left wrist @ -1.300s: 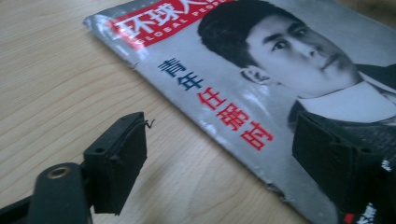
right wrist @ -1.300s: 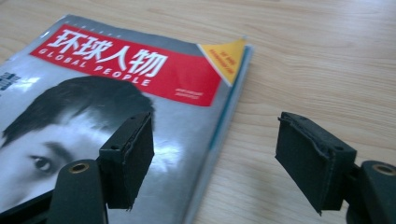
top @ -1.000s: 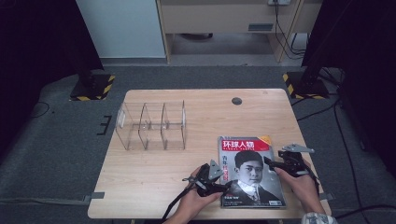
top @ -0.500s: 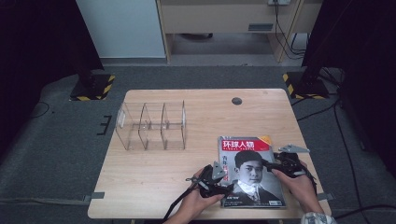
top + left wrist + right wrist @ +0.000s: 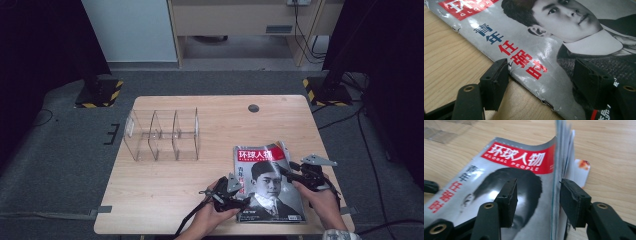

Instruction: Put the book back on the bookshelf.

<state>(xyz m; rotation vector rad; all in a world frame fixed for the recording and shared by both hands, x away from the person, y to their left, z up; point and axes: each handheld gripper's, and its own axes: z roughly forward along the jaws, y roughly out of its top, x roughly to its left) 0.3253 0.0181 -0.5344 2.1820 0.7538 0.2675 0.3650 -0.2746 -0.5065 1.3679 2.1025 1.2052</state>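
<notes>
Right tongs (image 5: 292, 169) have just been closing, with the magazine's (image 5: 267, 185) lifted page edge between the pads; nothing else has shifted from a second ago that I can see

Left to right:
- clear divider rack (image 5: 162, 135) sits at the table's (image 5: 150, 200) left-centre, untouched, well apart from the hands
- left tongs (image 5: 541, 82) parked at the magazine's spine edge, jaws partly open: one pad on the table just off the cover, the other over the cover. Straddling, not pinching, holding nothing
- magazine lies cover-up at the near right of the table, its right edge curling up
- right tongs, in their own view, have jaws either side of that raised sheaf, a gap on the cover side, far pad about touching. No grip yet by my read

My take: I'm going for the loose edge to lift or open it. Risk: thin pages slip out
</notes>
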